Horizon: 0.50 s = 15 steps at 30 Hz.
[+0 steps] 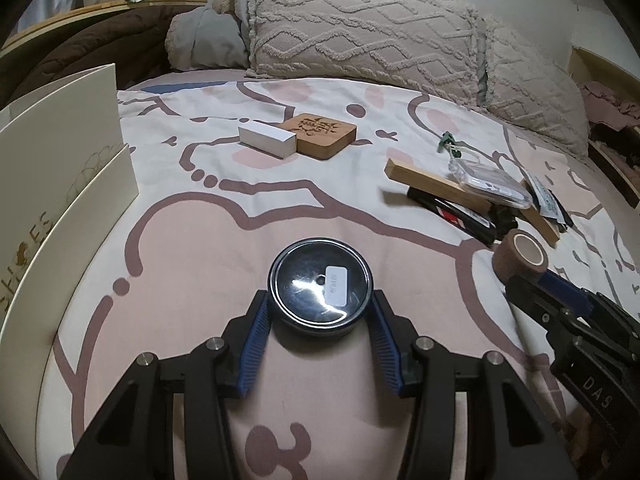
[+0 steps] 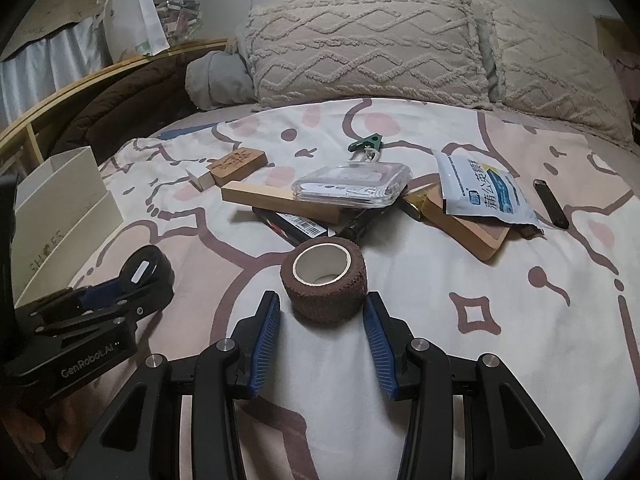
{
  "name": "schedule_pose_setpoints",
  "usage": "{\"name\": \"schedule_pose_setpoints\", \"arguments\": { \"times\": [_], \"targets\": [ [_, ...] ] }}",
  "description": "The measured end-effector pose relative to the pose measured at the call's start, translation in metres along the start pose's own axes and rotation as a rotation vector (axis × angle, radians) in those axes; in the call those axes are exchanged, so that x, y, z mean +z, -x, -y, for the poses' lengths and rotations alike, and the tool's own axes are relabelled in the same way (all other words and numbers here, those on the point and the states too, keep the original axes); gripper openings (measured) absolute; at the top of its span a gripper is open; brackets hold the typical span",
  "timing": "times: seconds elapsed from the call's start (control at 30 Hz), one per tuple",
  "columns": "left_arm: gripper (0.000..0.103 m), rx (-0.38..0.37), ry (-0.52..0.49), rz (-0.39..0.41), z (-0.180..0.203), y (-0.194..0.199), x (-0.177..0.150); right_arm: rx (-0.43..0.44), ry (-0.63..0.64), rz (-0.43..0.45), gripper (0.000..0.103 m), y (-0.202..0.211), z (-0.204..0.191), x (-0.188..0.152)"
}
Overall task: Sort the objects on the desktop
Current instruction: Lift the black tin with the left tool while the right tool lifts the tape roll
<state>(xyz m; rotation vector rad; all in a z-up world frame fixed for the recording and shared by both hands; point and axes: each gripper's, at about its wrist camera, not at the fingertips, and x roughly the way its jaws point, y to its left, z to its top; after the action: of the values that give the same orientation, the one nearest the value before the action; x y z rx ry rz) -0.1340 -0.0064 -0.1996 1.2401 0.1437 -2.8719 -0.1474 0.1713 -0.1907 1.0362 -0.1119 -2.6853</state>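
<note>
left wrist view: my left gripper (image 1: 320,312) was clamped on the round black tin (image 1: 319,286), low over the bedspread (image 1: 200,240) near the cream shoe box (image 1: 68,184).
my right gripper (image 2: 322,316) straddled the brown tape roll (image 2: 326,280), and i couldn't tell whether its pads pressed on it. sorting looked barely begun to me: the white carton (image 1: 266,138) and carved wooden block (image 1: 324,136) sat touching, well apart from a heap of wooden strips (image 2: 280,200), a clear case (image 2: 352,184), a printed pouch (image 2: 488,196) and a lighter (image 2: 550,204), all unsorted.

Two tufted cream pillows (image 1: 360,28) lean at the head of the patterned bedsheet (image 1: 208,240), beside a brown blanket (image 2: 132,96).
</note>
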Motion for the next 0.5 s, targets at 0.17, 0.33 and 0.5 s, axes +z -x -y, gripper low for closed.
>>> {"name": "schedule_pose_setpoints", "arguments": {
  "times": [0.17, 0.33, 0.5],
  "targets": [
    [0.049, -0.027, 0.011, 0.008, 0.001, 0.008, -0.003, 0.025, -0.019, 0.007, 0.044, 0.006, 0.001, -0.002],
    [0.049, -0.052, 0.003, 0.026, 0.002, 0.017, -0.002, 0.037, -0.018, 0.038, 0.044, 0.014, -0.001, -0.002],
    [0.049, -0.037, -0.043, 0.042, 0.012, 0.026, -0.001, 0.049, -0.048, 0.102, 0.044, 0.028, 0.003, -0.002]
  ]
}}
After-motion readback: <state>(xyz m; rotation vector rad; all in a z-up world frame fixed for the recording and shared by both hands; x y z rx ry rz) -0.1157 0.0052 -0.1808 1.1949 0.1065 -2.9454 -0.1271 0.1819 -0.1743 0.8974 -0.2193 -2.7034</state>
